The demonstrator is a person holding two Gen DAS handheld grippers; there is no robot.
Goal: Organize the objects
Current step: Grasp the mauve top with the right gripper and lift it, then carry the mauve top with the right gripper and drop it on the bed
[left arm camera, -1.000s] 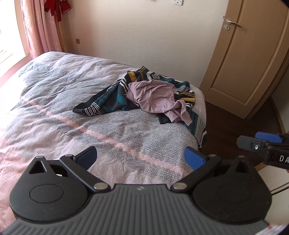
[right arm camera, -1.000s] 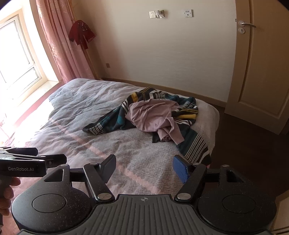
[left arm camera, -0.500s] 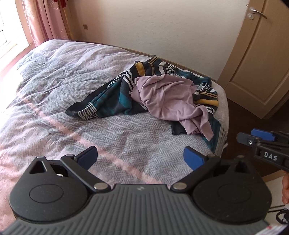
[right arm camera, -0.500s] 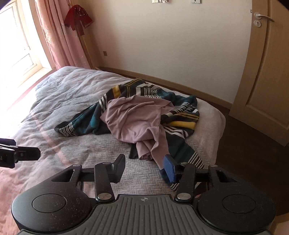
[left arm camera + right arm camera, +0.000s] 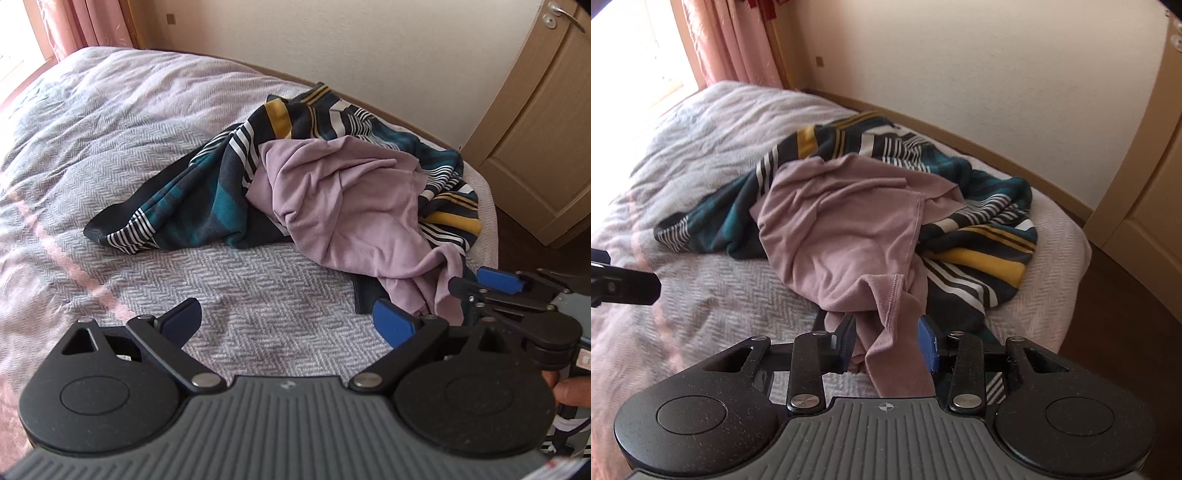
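Your mauve shirt [image 5: 842, 236] lies crumpled on the striped garment [image 5: 979, 258] near the bed's [image 5: 110, 147] right corner: soft, light, limp. Your right gripper [image 5: 886, 349] is closing its half-open jaws around the hanging sleeve, a good hold; your left gripper [image 5: 288, 321] hangs wide open, empty.

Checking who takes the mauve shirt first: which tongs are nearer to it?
Right. The right tongs are closing with the mauve shirt hanging hem between them. The left tongs are open over bare bedspread, beside the shirt.
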